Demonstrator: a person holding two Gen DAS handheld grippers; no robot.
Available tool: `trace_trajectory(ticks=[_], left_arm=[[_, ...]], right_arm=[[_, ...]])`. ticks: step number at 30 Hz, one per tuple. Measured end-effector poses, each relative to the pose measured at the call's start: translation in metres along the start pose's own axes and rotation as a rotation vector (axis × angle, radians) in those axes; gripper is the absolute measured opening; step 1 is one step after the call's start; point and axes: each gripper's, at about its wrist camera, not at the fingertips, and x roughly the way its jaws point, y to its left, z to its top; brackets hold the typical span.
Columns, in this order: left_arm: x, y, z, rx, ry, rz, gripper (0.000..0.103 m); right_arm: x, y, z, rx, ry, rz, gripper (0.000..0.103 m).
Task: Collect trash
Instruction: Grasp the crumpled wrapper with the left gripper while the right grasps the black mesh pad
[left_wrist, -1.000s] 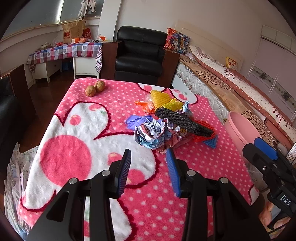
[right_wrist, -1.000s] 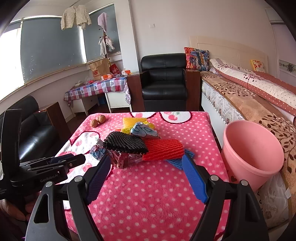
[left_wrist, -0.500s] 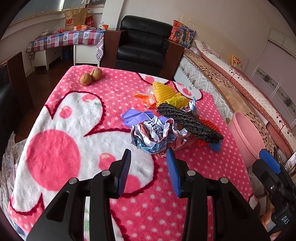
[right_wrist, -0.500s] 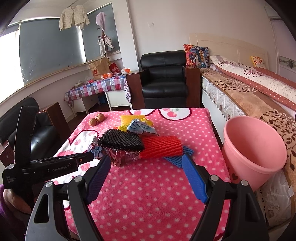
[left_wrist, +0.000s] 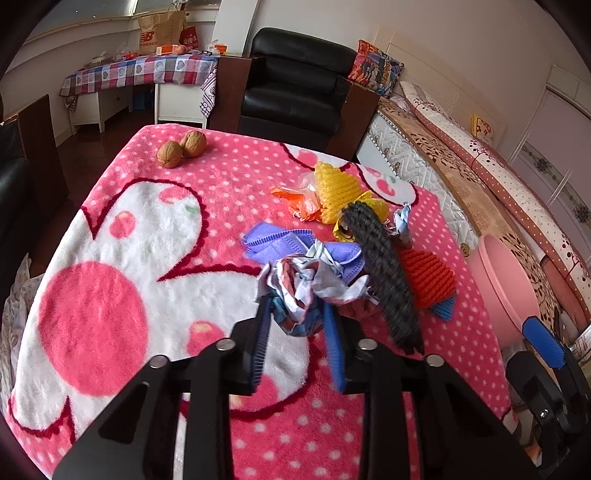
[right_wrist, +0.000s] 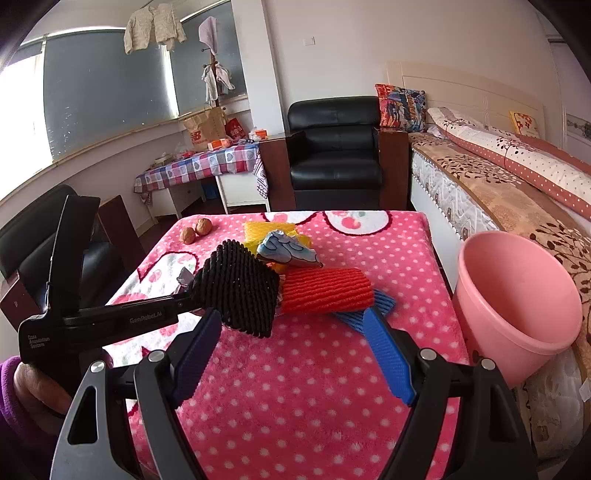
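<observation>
My left gripper (left_wrist: 295, 325): fingers astride crumpled wrapper (left_wrist: 306, 291), frame centre (grip unconfirmed) | my right gripper (right_wrist: 291, 354): spread wide, holding nothing | pink bin (right_wrist: 517, 295): right edge, beside the table.

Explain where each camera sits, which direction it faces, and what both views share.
Left wrist: on the left gripper, looking down at the crumpled paper between its fingers; right gripper shows at the edge.
Right wrist: on the right gripper, facing the armchair; left gripper and hand show.
Shared: trash pile, walnuts, pink bin.
</observation>
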Motion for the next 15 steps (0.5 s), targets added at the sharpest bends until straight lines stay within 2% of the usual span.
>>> trace_trajectory(ticks=[2, 5, 11, 15], left_arm=[[0.000, 0.003, 0.000, -0.004, -0.001, -0.004, 0.015], [-0.005, 0.005, -0.002, 0.002, -0.011, -0.015, 0.013], [-0.018, 0.002, -0.006, 0.054, -0.045, -0.042, 0.013], [-0.019, 0.002, -0.008, 0.052, -0.041, -0.065, 0.013]], right_arm=[[0.002, 0.002, 0.001, -0.005, 0.005, 0.021, 0.078], [0.006, 0.007, 0.003, 0.000, 0.018, 0.062, 0.078], [0.019, 0.016, 0.014, 0.041, 0.059, 0.170, 0.078], [0.031, 0.027, 0.019, 0.057, 0.097, 0.205, 0.071]])
